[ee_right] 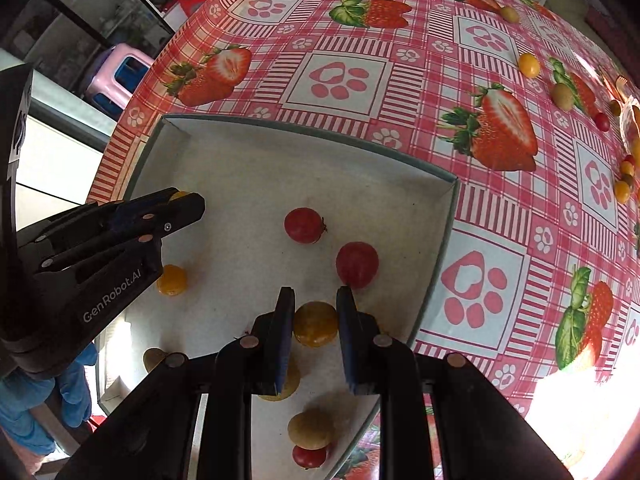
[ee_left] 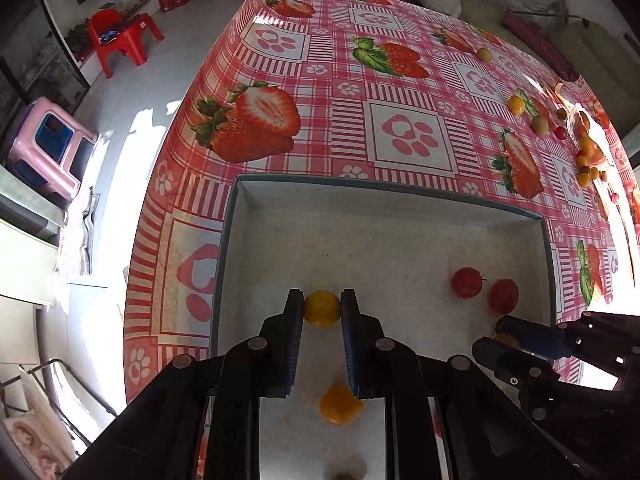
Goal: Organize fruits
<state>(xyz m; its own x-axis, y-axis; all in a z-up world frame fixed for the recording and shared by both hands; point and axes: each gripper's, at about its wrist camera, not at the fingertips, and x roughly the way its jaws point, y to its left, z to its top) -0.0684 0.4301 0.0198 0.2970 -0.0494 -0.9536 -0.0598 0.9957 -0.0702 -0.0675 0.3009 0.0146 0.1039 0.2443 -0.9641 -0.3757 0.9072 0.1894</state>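
Grippers angled over the box (ee_left: pixel 400 240): left gripper (ee_left: pixel 322 308) and right gripper (ee_right: pixel 315 322) each pinching 1 yellow tomato.

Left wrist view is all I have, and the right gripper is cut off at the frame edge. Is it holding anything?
Observer: Yes. The right gripper is shut on an amber round cherry tomato, over the shallow white cardboard box.
Operator: My left gripper grips a yellow round cherry tomato. What lies in the box behind my fingers?
Observer: A pale tan round fruit sits next to a small red cherry tomato, by the box's near rim.
Operator: Anything else back there?
Observer: A second tan fruit lies beside the left gripper's body.
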